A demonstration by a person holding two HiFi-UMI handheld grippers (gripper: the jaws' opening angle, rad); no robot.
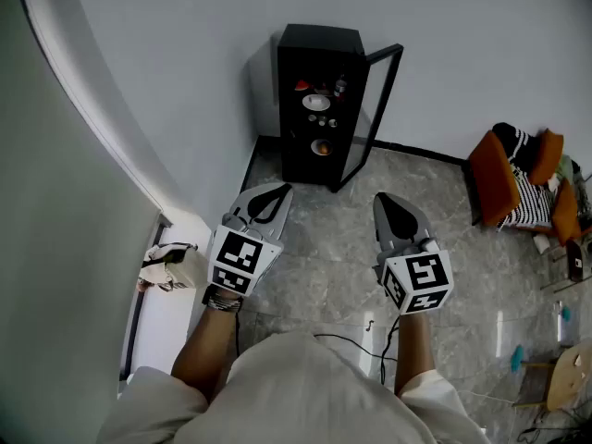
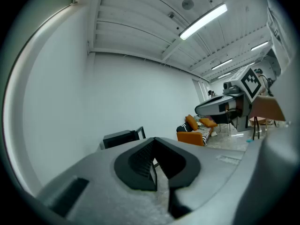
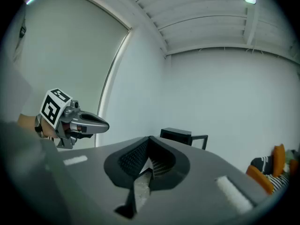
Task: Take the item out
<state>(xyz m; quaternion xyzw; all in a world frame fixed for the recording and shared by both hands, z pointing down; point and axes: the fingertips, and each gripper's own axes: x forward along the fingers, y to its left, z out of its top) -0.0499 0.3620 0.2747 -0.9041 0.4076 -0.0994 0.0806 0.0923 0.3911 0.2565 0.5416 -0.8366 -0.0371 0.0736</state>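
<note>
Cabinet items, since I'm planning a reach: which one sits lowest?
The orange bowl; the white dish and the red item both stand higher up.

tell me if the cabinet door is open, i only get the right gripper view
Observer: Yes. The head view shows the cabinet with its door swung out to the right.
Operator: anything inside
Observer: Small items on the shelves: a red one up high, a bowl lowest.
Operator: are the claws near it
Observer: No. Bare floor lies between the cabinet and both the left claw and the right claw.
</note>
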